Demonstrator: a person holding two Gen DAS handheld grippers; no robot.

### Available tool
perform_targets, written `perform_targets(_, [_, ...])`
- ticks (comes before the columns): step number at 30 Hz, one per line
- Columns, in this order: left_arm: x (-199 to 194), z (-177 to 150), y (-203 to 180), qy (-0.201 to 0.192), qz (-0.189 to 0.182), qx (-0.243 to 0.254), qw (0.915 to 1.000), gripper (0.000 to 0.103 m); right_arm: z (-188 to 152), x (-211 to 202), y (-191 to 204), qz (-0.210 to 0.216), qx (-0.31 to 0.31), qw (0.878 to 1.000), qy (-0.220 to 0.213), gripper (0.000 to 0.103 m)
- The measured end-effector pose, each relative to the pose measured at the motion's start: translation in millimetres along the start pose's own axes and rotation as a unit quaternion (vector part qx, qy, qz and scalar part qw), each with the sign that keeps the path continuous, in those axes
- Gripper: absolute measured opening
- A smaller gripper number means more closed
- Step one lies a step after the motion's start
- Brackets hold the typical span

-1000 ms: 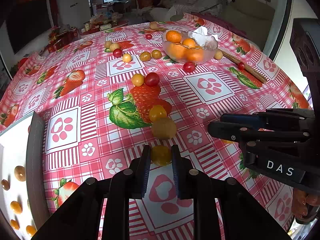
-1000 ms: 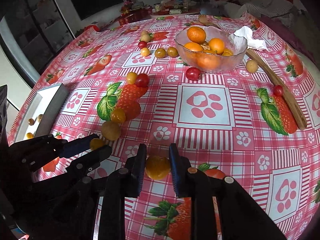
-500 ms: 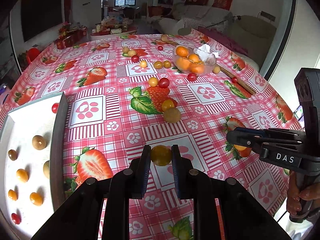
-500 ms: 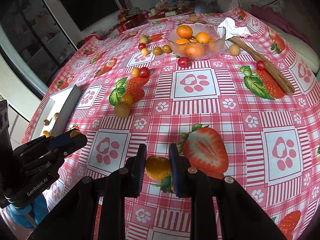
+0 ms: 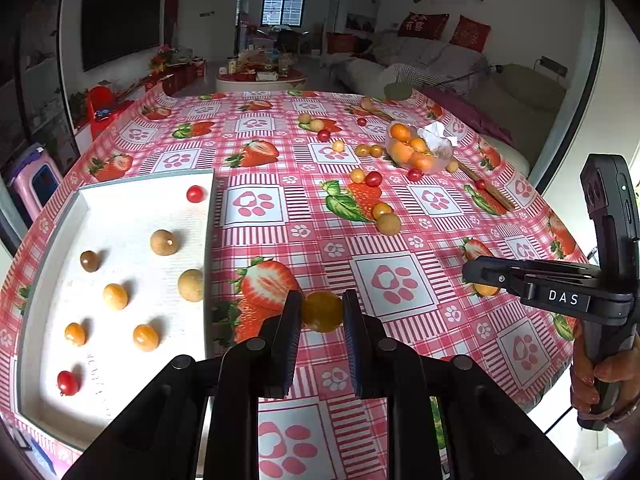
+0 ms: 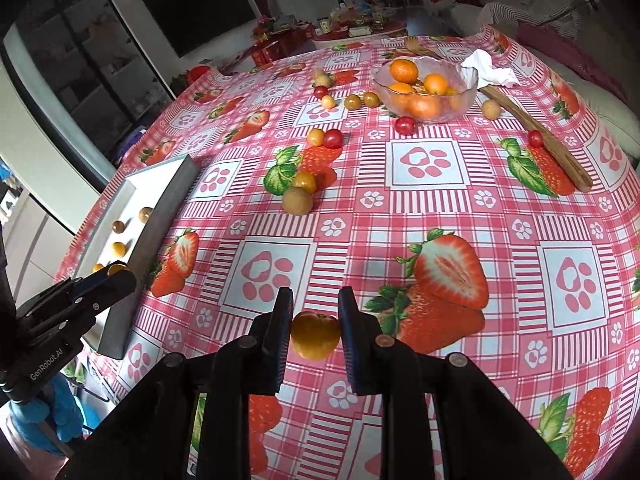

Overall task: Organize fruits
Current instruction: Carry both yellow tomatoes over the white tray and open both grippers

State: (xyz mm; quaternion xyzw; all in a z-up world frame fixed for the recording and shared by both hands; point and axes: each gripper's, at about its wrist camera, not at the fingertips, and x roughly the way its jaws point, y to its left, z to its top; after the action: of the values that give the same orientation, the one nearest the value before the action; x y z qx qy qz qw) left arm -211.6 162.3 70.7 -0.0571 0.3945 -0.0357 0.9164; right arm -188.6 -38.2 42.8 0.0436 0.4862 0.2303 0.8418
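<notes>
both fingers clenched on yellow tomatoes, l gripper (image 5: pixel 322 312) w/ its tomato (image 5: pixel 322 311) now nearer white tray (image 5: pixel 208 216); r gripper (image 6: pixel 315 334) too.

Glossy printed cloth (image 6: pixel 420 208) covering tabletop; clear glass bowl (image 6: pixel 460 100) gleaming; matt white tray (image 5: pixel 120 208) looking smooth; wooden stick (image 6: pixel 552 144) lying dull.

Big black flat TV (image 5: pixel 120 16) on white wall, grey soft sofa (image 5: pixel 420 60) with red pillows (image 5: pixel 472 34), bright window (image 5: pixel 283 9) far back.
</notes>
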Motion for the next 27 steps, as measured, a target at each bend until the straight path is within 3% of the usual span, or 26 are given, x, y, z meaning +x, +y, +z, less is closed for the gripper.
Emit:
perform_targets(7, [-21.8,-17.1,53.5,-0.007,0.048,-0.045,0.9978,0.022,19.5,11.3,56.4,0.052,-0.032,0.998,0.011,0.025])
perform_targets(15, [-24.1,-41.7,108.7,0.012,0.092,-0.093,0.9913,0.022,31.2,41.3,136.7,0.101,-0.083,0.991,0.043,0.025])
perform_targets(21, [-11.8,-50.1,123.4,0.035,0.114,-0.102,0.9876,0.022,34.1,74.1,189.8,0.126,-0.113,0.982,0.079,0.025])
perform_targets(27, [-6.1,-53.2,128.3,0.046,0.126,-0.101,0.9858,0.022,39.1,104.1,219.4,0.119,-0.135,0.979,0.101,0.025])
